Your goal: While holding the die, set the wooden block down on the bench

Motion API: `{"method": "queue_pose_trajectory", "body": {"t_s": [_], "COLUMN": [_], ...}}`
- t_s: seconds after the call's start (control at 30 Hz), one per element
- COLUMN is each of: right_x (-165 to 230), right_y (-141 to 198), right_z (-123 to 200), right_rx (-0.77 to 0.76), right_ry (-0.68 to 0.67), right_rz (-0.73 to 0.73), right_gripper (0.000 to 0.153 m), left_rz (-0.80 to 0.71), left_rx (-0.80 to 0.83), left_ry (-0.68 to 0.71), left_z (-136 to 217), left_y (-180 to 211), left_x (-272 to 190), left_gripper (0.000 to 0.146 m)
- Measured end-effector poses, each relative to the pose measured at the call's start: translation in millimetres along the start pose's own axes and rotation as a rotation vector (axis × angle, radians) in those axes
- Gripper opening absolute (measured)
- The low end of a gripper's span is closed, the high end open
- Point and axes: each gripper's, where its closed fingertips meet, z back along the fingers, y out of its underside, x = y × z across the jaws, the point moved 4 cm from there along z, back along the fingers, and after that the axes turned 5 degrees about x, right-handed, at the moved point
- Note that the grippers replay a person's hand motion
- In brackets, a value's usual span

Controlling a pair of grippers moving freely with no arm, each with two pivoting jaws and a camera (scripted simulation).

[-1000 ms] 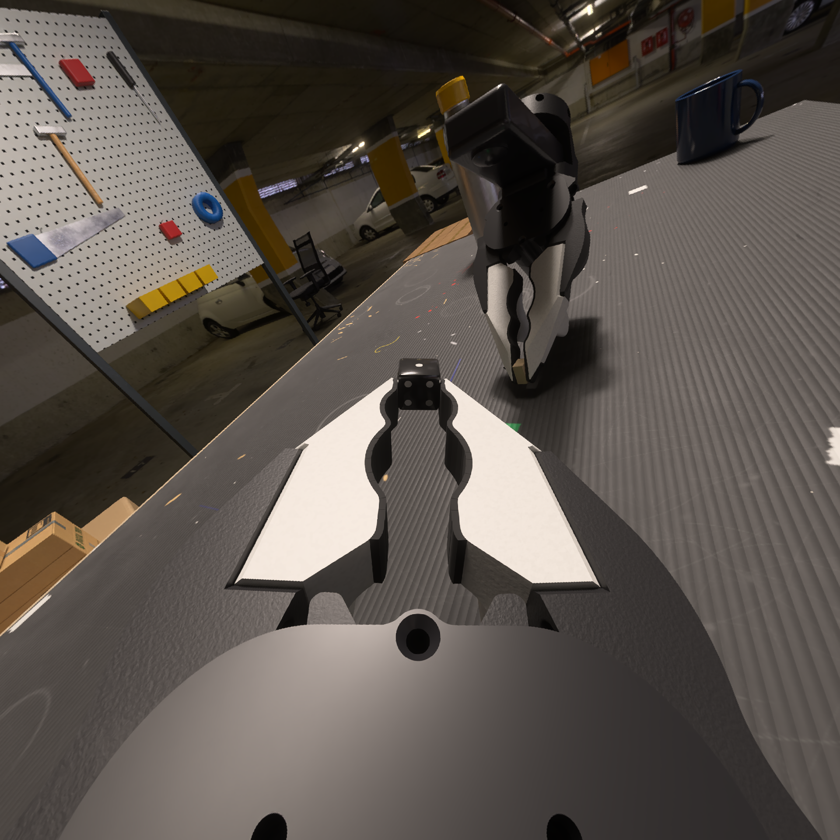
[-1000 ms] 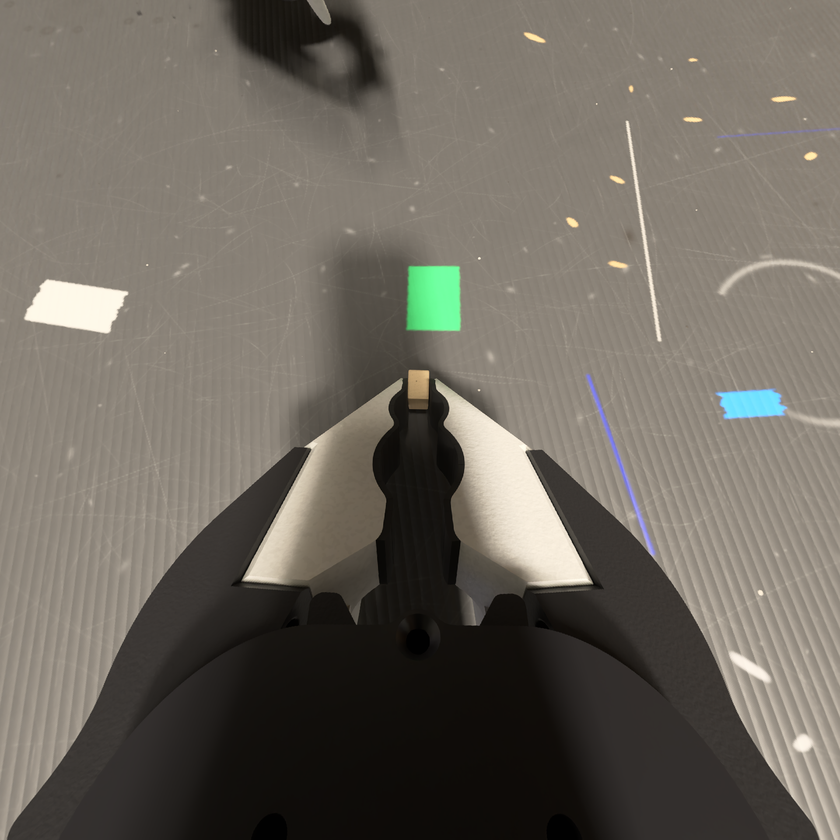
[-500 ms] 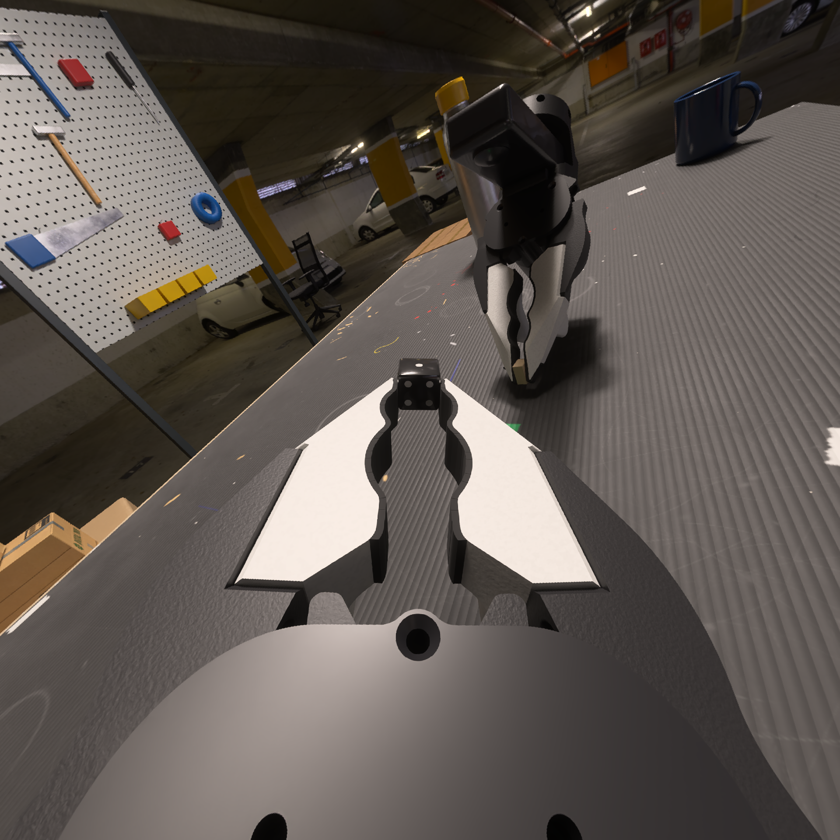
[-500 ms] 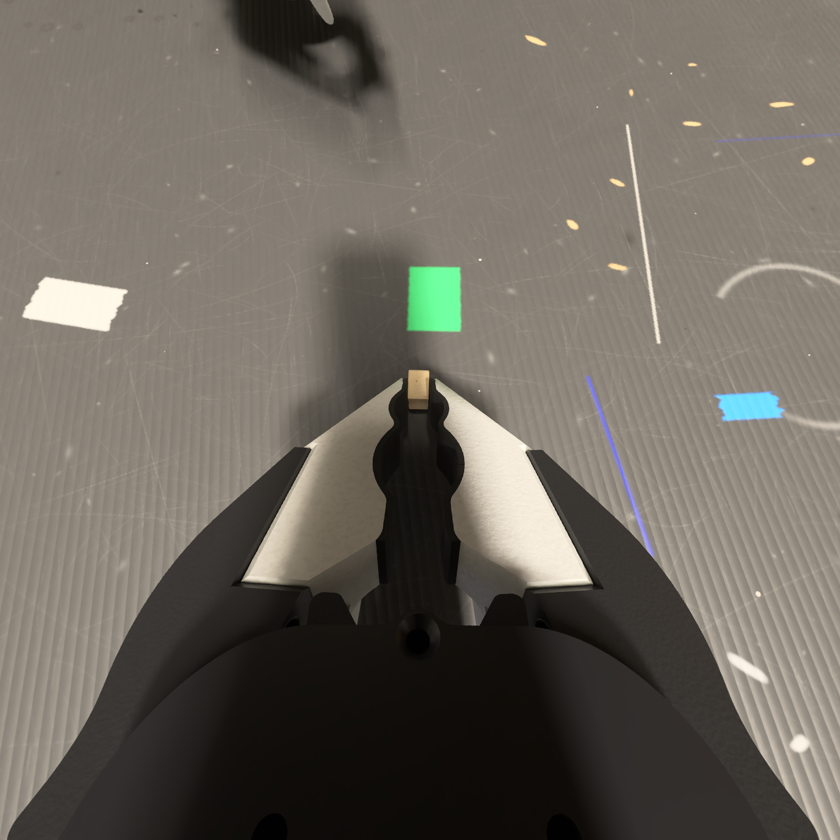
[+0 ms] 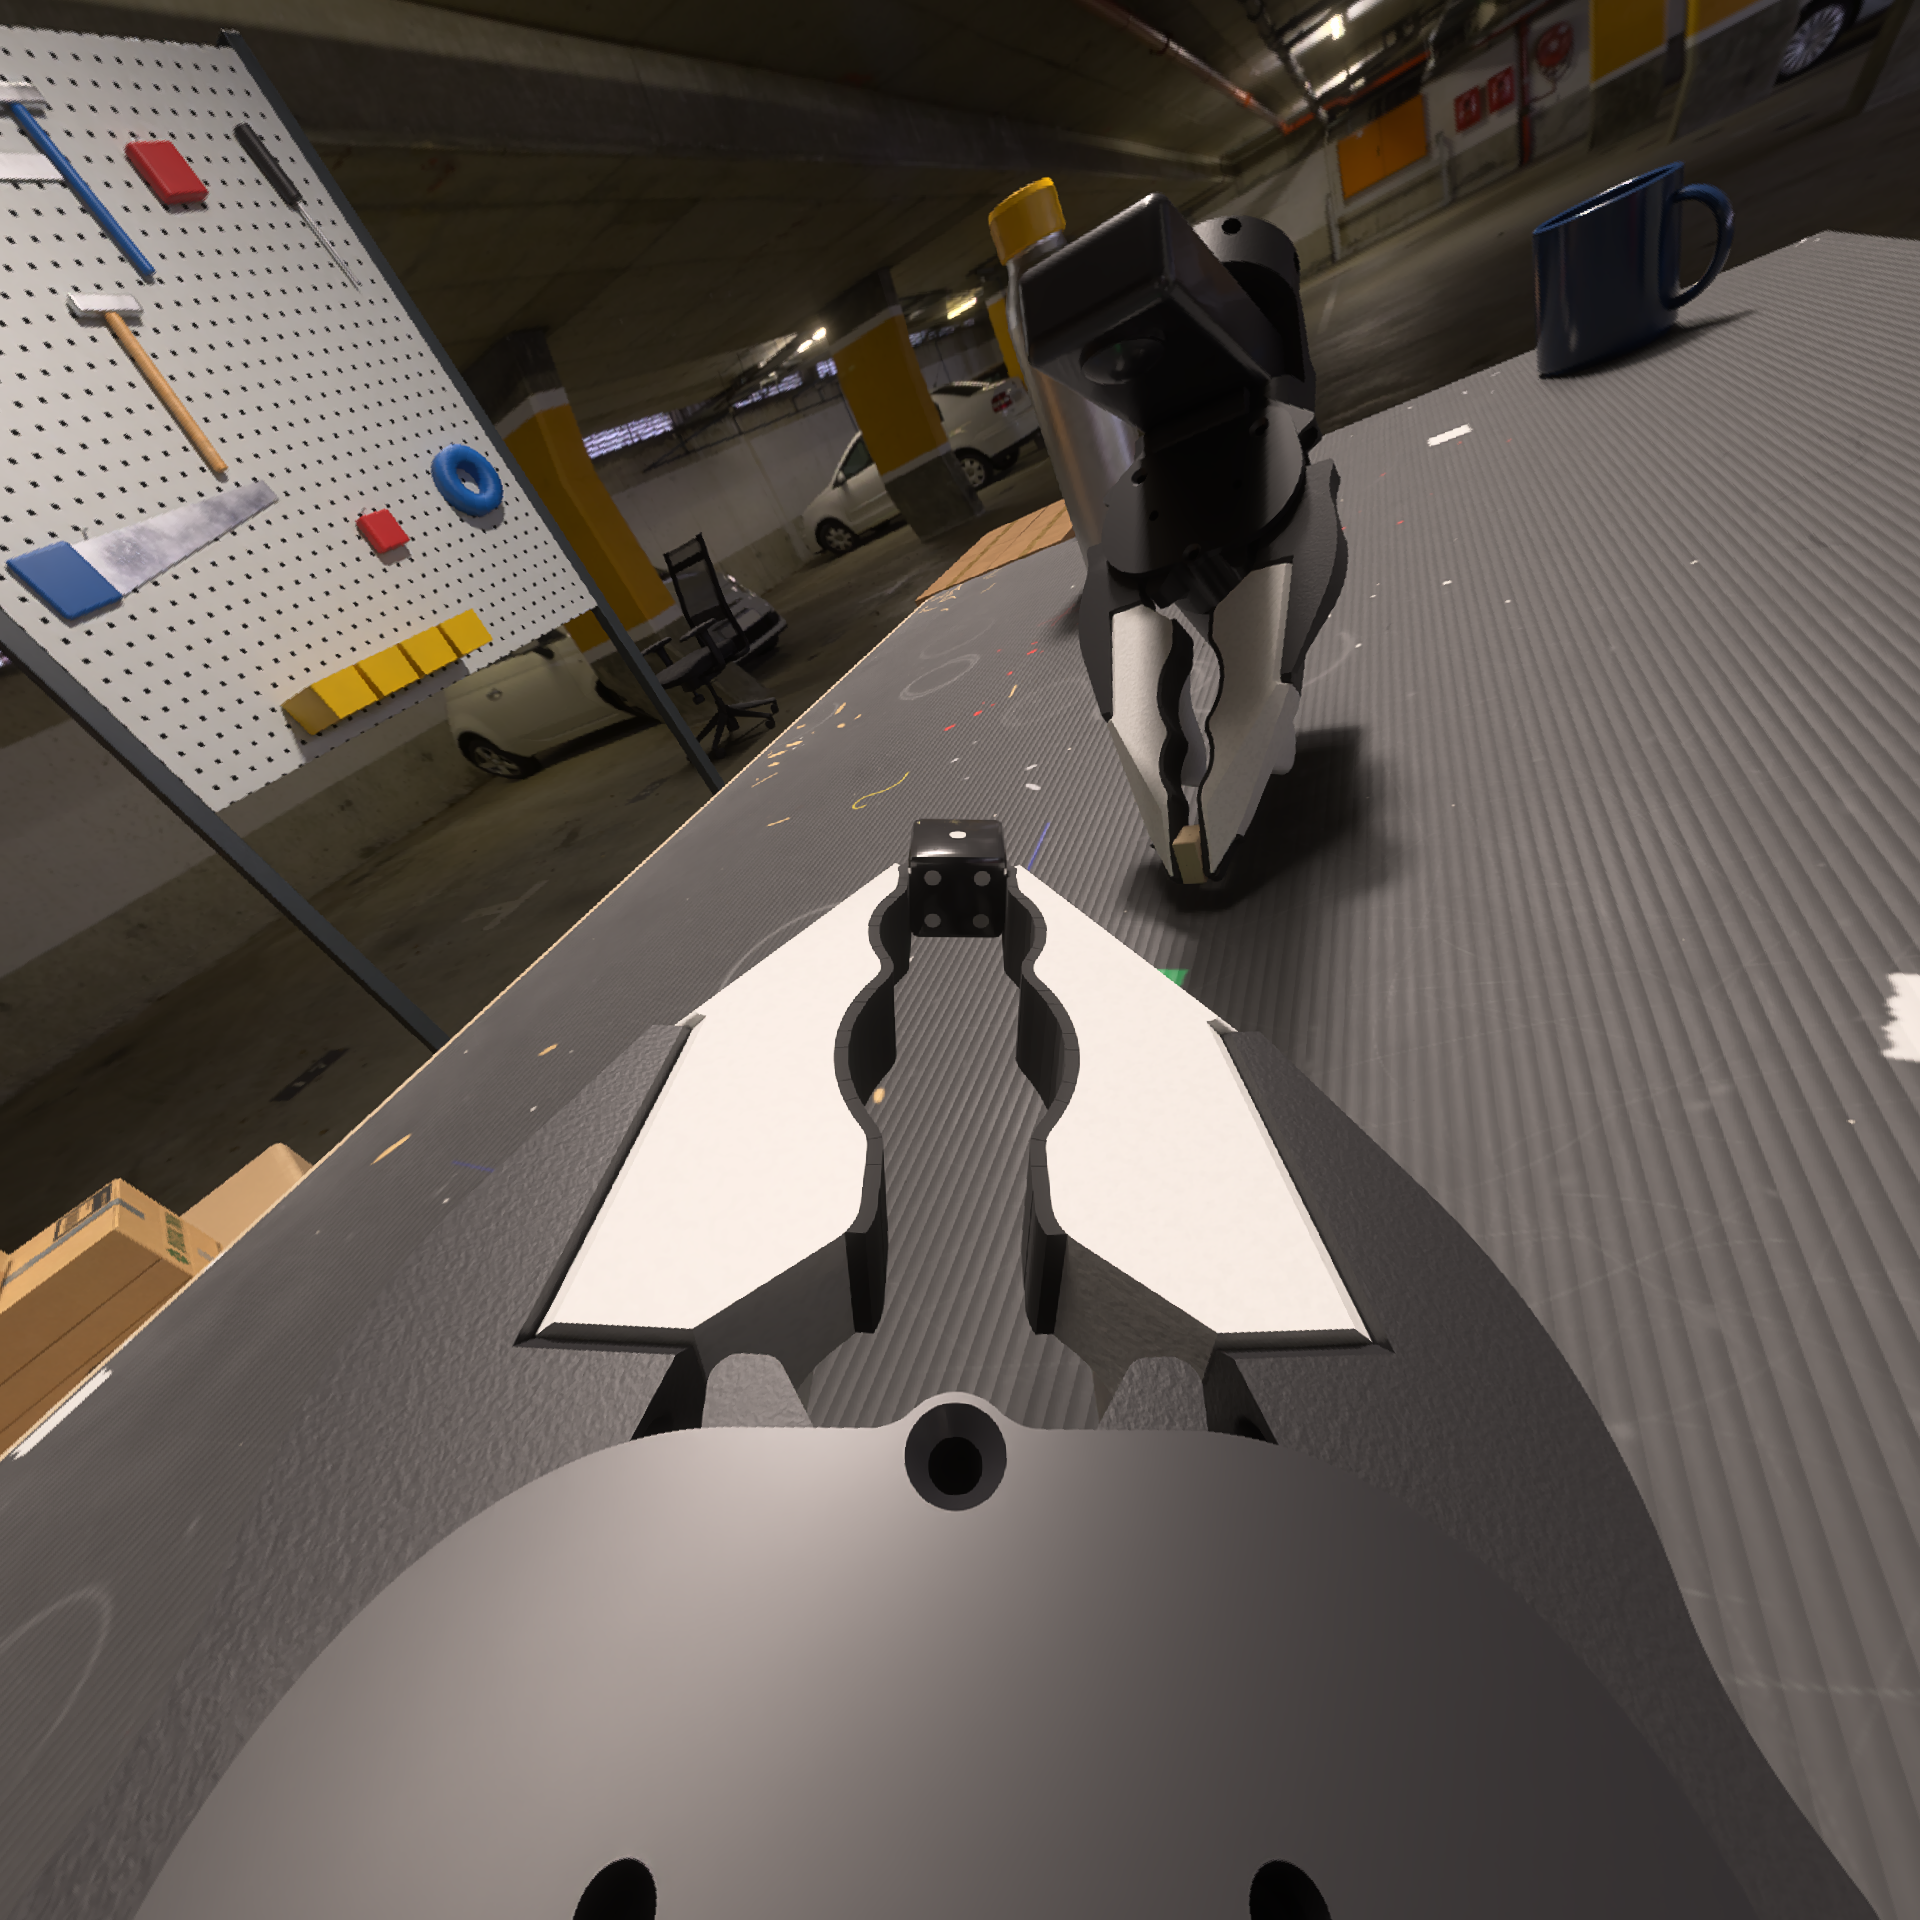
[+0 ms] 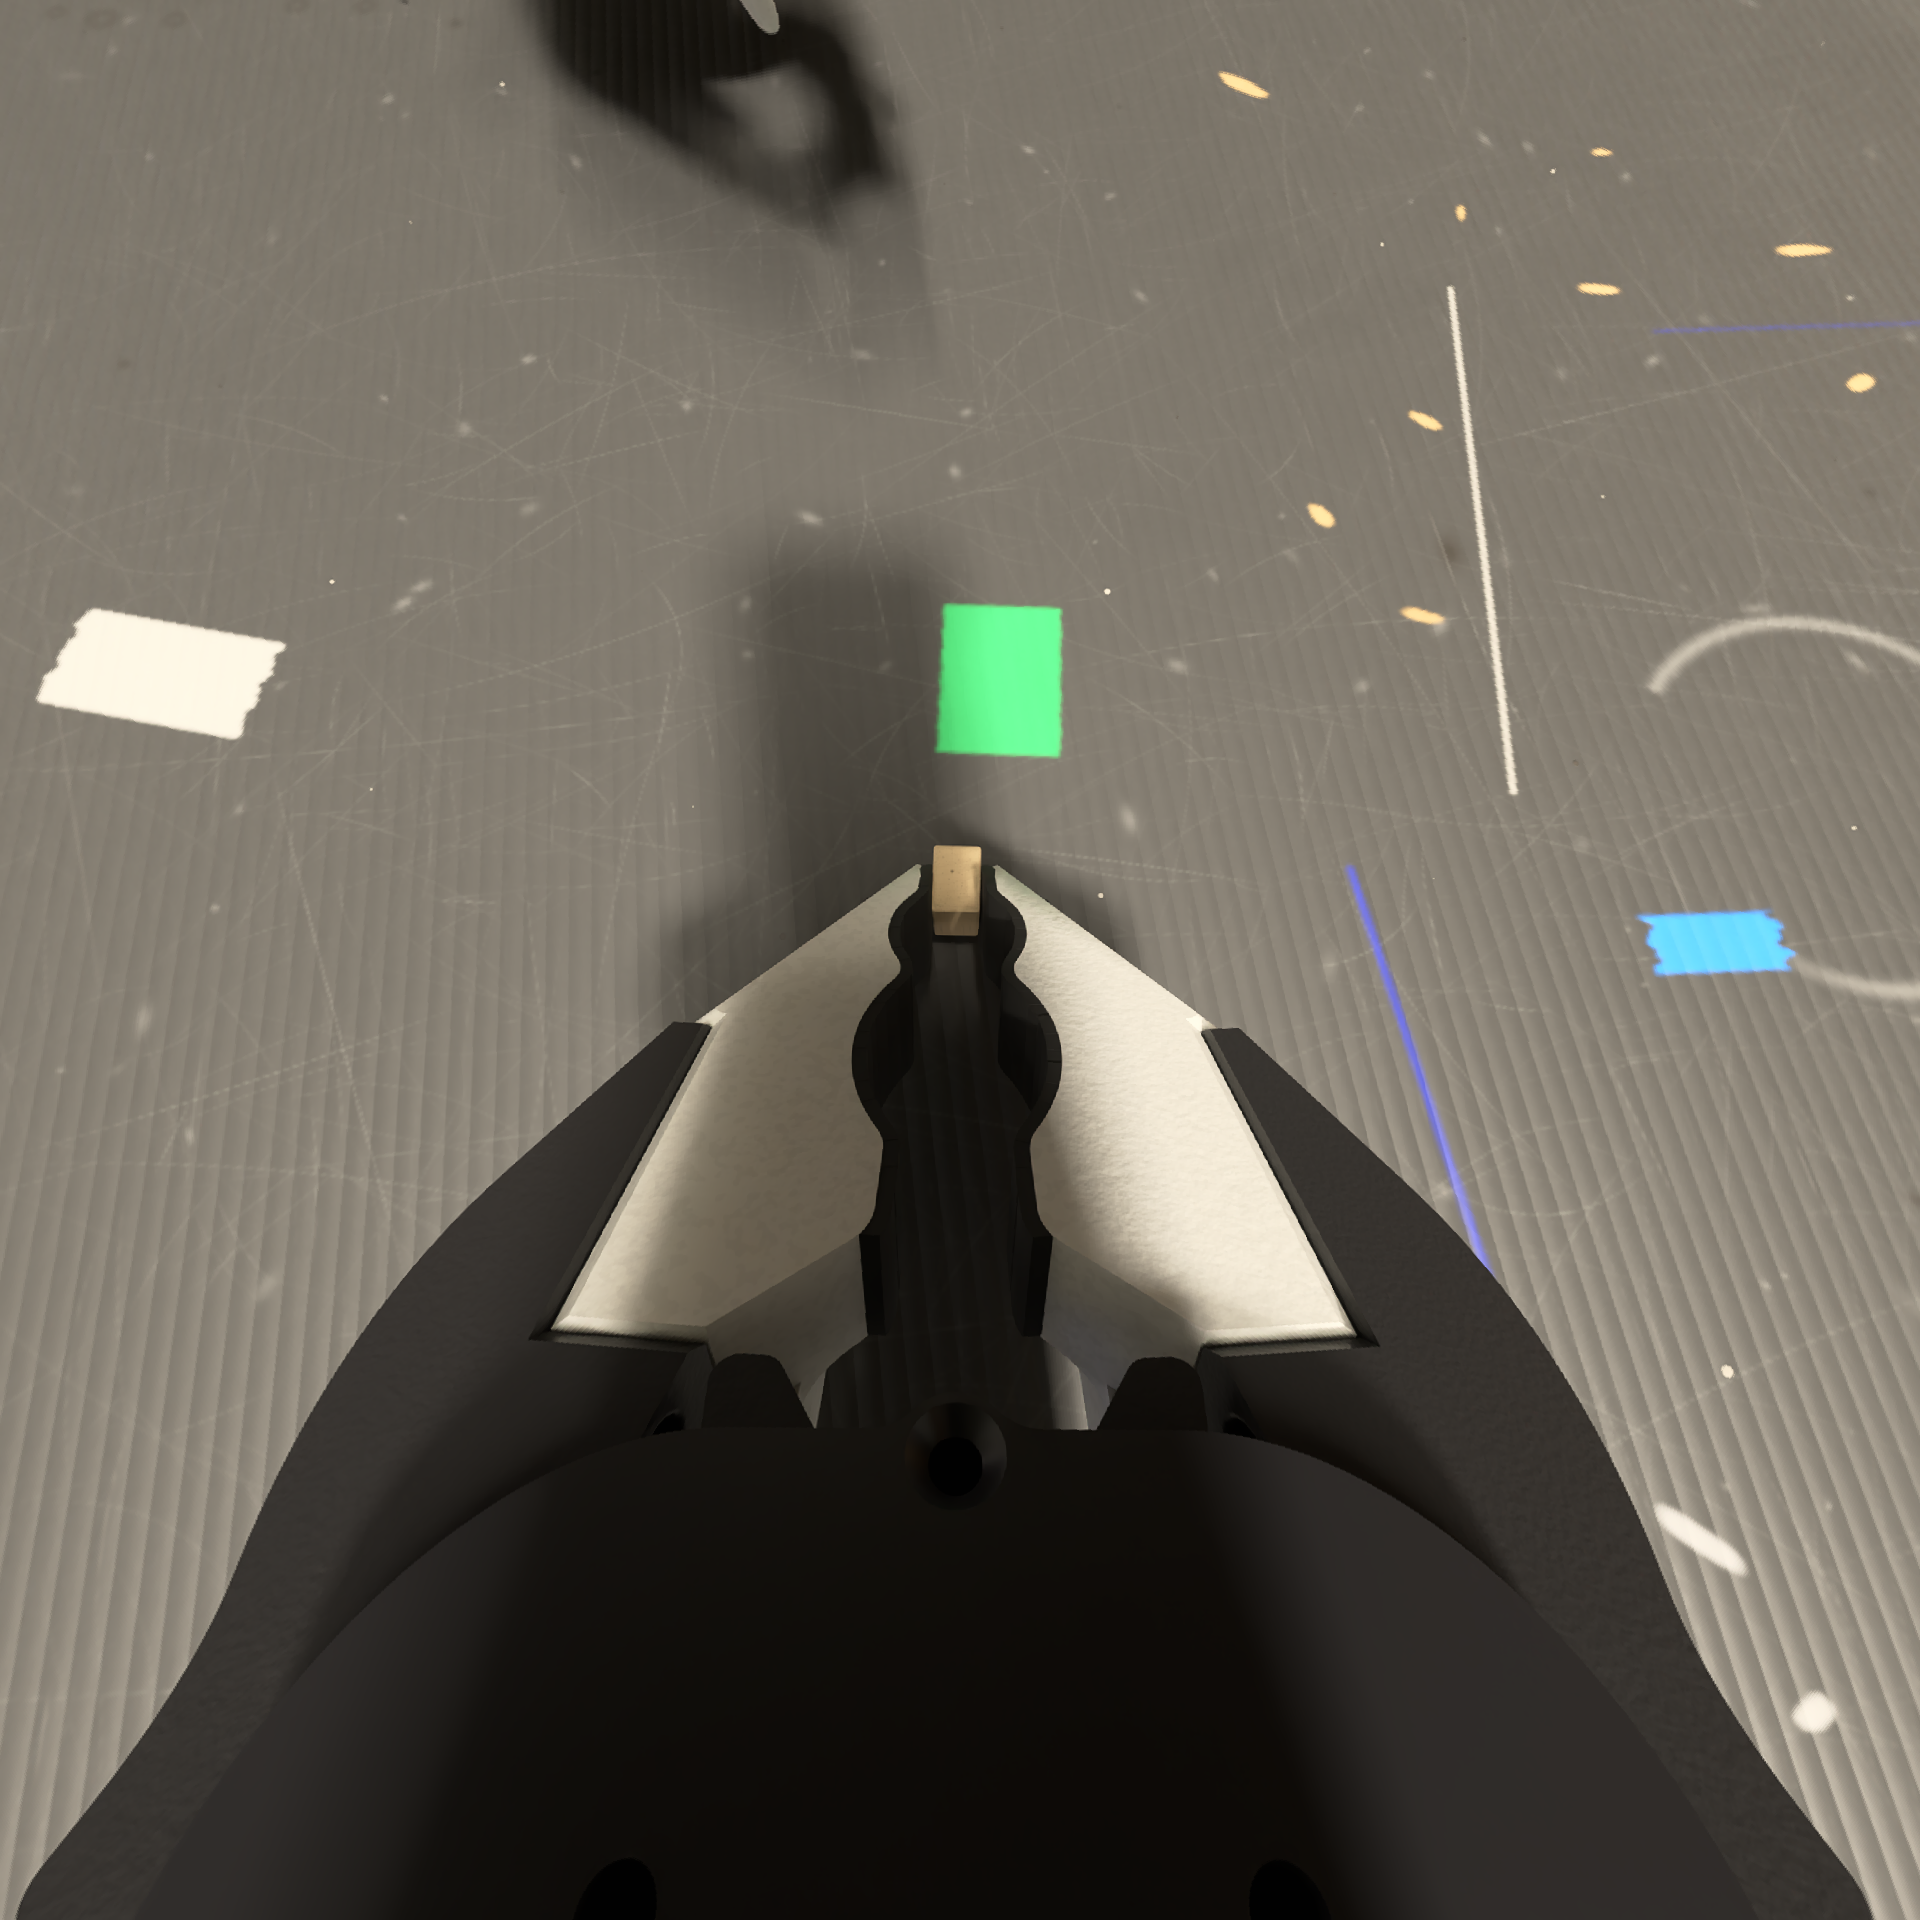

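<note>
My left gripper (image 5: 956,883) is shut on a black die (image 5: 956,878) with white pips and holds it above the grey bench (image 5: 1558,935). My right gripper (image 6: 956,894) is shut on a small wooden block (image 6: 956,891) at its fingertips. In the left wrist view the right gripper (image 5: 1195,857) points steeply down, and the wooden block (image 5: 1187,854) sits at or just above the bench surface. I cannot tell whether the block touches the bench.
A dark blue mug (image 5: 1621,275) stands at the far right of the bench. A pegboard (image 5: 229,416) with tools leans beyond the left edge. Green tape (image 6: 1000,681), white tape (image 6: 161,673) and blue tape (image 6: 1720,942) mark the bench. Cardboard boxes (image 5: 94,1278) lie below left.
The right gripper has edged slightly lower toward the bench with the block. The left gripper has stayed still with the die.
</note>
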Motion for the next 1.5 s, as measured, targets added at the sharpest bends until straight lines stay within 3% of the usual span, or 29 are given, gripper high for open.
{"method": "queue_pose_trajectory", "body": {"t_s": [0.43,0.57,0.7,0.87,1.1,1.3,1.5], "right_x": [-0.1,-2.3,-2.2,1.2,2.2,4.7,-3.6], "right_y": [2.4,0.3,-6.7,-45.9,-115.3,-134.2,-138.6], "right_z": [-5.2,1.1,20.2,50.8,44.4,19.2,20.2], "right_rx": [0.052,0.008,-0.123,-0.217,-0.08,0.09,0.15], "right_ry": [0.075,0.102,0.087,0.17,0.184,0.118,0.127], "right_rz": [0.037,0.01,-0.036,0.008,0.168,0.266,0.242], "right_gripper": [0.008,0.038,0.041,0.039,0.045,0.033,0.014], "left_rz": [-0.054,-0.026,0.026,0.07,0.073,0.071,0.062], "left_rx": [-0.019,-0.019,-0.009,0.009,0.066,0.104,0.113], "left_ry": [0.007,0.036,0.065,0.098,0.14,0.145,0.15], "left_z": [-1.1,-1.2,-0.5,0.9,-0.1,0.2,0.3], "left_y": [-2.4,-2.3,-1.1,-0.8,-2.6,-4.0,-5.2], "left_x": [-6.1,-5.1,-1.3,0.7,2.7,2.9,0.5], "left_gripper": [0.016,0.016,0.016,0.016,0.016,0.016,0.016]}}
